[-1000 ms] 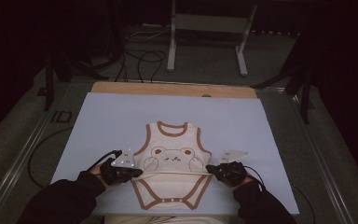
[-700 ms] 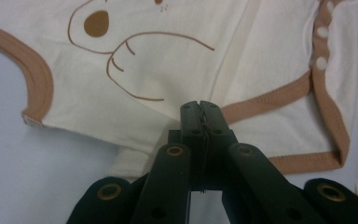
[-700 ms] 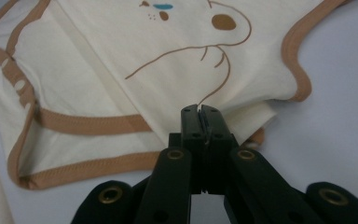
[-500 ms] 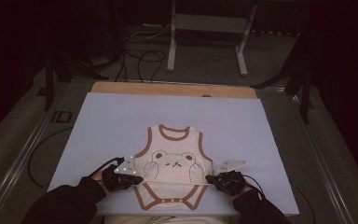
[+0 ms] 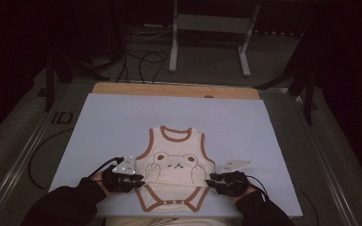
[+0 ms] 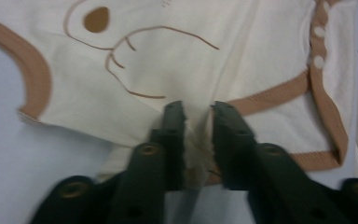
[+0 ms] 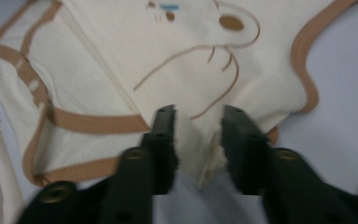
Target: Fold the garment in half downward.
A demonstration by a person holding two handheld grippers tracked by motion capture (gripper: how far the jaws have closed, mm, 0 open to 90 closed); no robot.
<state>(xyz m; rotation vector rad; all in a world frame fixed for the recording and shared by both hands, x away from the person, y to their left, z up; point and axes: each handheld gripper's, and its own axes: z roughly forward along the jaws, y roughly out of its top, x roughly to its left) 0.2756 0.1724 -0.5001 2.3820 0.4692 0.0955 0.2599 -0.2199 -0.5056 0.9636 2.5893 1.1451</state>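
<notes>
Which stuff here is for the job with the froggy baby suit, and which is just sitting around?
For the job:
- baby suit
- left claw, at the suit's side edge
- right claw, at the other side edge
- lilac mat under it

Just lying about:
- metal stand
- floor cables

Cream cotton baby bodysuit with brown trim (image 5: pixel 175 169): crotch hem cut off at the high view's bottom edge; bear-face print too small to resolve.
</notes>
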